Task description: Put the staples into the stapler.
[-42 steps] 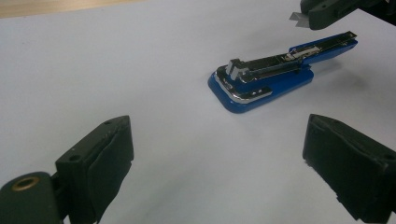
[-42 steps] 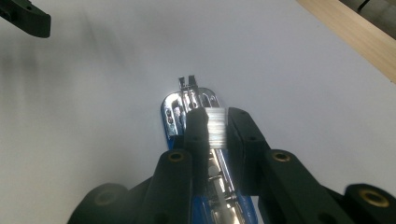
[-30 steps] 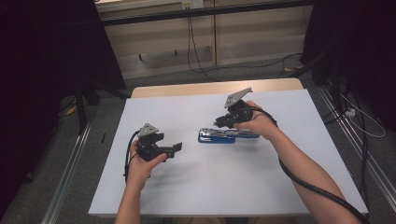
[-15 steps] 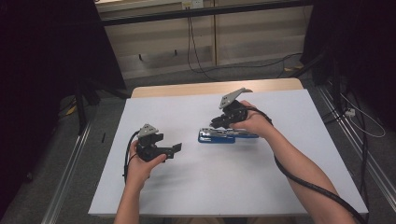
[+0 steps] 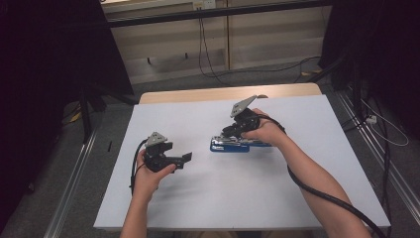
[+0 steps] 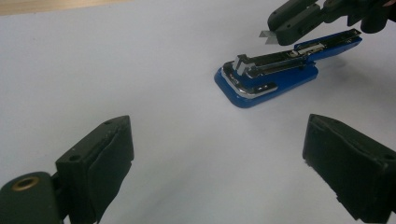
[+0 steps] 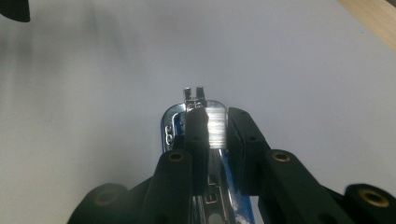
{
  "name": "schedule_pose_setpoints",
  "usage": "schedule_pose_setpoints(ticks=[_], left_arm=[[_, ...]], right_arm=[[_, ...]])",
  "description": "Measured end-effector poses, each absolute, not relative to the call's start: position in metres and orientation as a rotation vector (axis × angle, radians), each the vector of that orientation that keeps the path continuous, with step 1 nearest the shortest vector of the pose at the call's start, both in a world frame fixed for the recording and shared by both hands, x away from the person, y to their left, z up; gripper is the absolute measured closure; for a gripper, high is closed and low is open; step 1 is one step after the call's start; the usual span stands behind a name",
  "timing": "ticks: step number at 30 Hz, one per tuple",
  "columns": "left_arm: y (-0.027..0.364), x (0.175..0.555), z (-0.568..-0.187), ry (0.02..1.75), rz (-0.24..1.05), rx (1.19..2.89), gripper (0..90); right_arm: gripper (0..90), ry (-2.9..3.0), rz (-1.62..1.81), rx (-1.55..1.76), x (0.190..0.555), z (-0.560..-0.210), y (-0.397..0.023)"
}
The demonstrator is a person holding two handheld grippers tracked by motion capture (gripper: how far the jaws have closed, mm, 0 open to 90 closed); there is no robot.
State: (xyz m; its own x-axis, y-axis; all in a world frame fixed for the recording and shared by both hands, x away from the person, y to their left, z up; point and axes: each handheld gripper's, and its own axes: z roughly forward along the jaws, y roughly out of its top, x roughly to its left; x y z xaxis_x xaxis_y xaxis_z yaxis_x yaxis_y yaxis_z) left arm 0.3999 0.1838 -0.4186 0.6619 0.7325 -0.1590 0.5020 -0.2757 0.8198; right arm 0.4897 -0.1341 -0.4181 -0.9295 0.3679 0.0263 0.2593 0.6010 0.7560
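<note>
Two claws were seen above the white table (image 5: 297, 198): the right claw (image 7: 212, 133) was clenched on a strip of silvery staples over the blue-and-chrome stapler (image 6: 266, 77) at centre; the left claw (image 6: 215, 163), at eight o'clock, was held released.

A white-topped table (image 5: 198, 198) with a wooden far edge stood mid-frame on grey floor (image 5: 163, 84), pale wall panels (image 5: 277, 34) at top, black cables (image 5: 208, 54) trailing, dark flanks.
</note>
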Motion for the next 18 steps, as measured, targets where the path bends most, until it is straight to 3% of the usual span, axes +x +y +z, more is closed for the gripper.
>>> schedule_pose_setpoints(ticks=[18], left_arm=[[0.184,0.399,-0.419,0.962,0.300,1.946,8.9]], right_arm=[[79.3,2.732,1.227,0.465,0.490,-0.423,-0.123]])
